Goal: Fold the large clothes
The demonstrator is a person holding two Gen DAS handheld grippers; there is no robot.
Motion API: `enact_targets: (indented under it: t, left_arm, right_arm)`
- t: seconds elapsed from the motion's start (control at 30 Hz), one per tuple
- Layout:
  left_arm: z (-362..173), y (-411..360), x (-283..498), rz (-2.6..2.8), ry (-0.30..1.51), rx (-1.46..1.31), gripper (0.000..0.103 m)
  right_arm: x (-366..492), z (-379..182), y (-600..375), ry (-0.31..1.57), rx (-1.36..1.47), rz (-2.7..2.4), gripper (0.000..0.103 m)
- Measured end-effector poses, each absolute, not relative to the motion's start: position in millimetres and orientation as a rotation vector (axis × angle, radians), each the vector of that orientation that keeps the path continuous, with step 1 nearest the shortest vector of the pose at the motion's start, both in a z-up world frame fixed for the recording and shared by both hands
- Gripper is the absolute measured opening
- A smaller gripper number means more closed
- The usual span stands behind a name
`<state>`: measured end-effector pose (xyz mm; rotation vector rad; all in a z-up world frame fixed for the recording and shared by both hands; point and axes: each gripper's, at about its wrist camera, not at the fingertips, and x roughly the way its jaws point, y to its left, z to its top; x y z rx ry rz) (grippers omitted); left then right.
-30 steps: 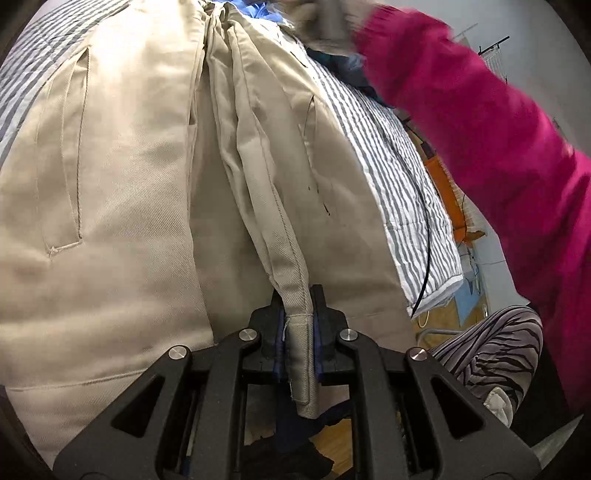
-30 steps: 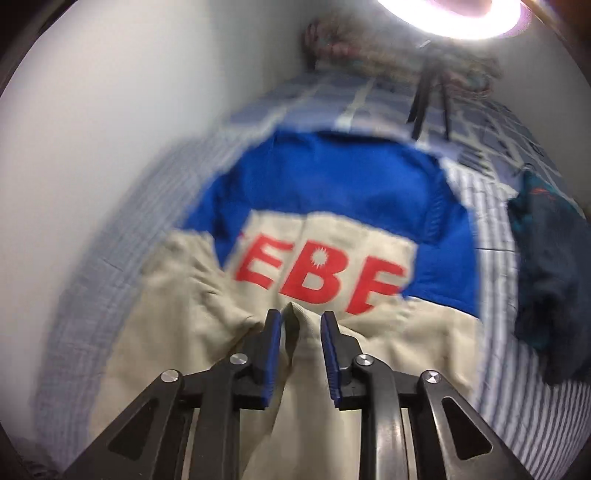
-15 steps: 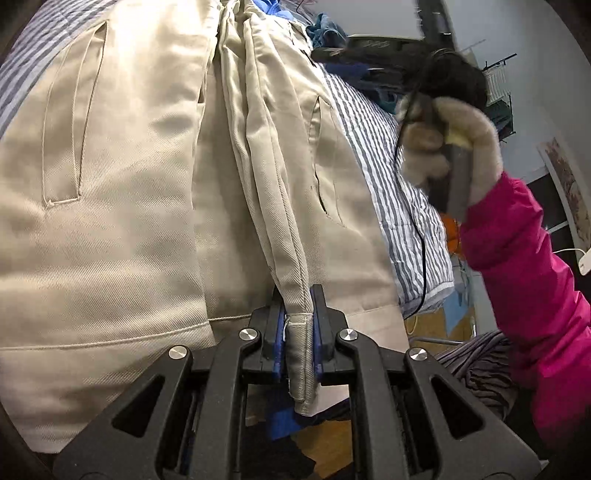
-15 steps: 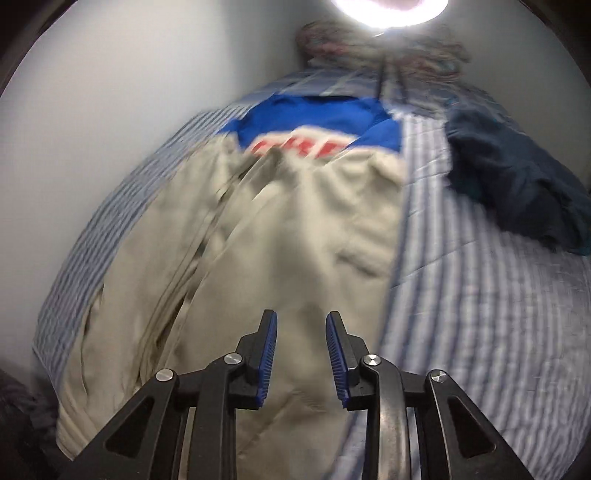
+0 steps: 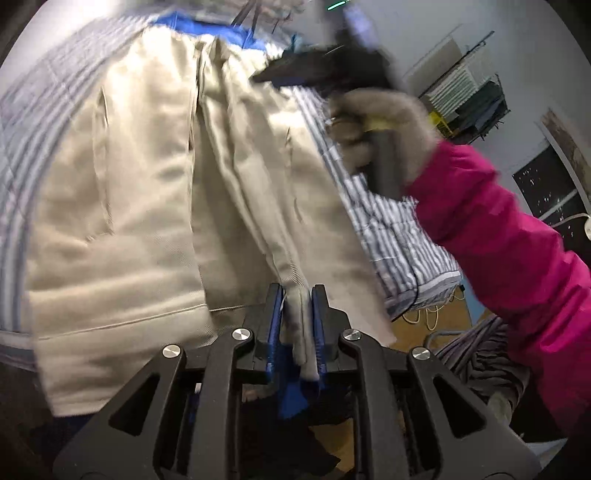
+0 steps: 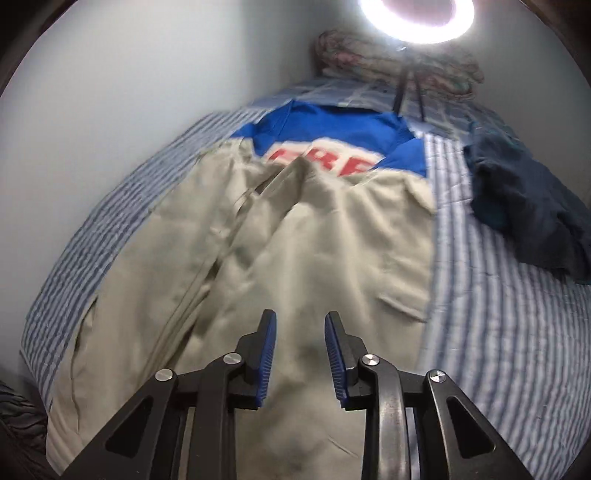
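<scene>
My left claw pinches the tan jacket hem, loosening a bit. My right claw hangs over it, apart, closing on nothing.

Striped bed cover, pale wall, perhaps ring light

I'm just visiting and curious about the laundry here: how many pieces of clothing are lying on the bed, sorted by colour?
Beige and blue with red letters: 1, the jacket spread across the striped bed cover.
Dark navy: 1, the crumpled garment beside it.
Total: 2.
The patterned bundle by the wall is too blurred to name, so it is not counted.
</scene>
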<state>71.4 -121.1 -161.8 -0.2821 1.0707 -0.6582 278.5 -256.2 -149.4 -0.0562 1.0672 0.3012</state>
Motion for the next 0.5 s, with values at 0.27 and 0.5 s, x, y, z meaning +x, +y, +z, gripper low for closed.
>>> enact_targets:
  t: [0.27,0.5]
  left_arm:
    - [-128,-78,61,-0.569,0.974,-0.244,0.013]
    - [-150,-6,89,-0.417,1.031,-0.371,0.048]
  right_arm:
    - [243,-176,-214,1.134,-0.177,0.472,0.020]
    - [172,-125,-270,1.140,-0.007,0.476,0.030]
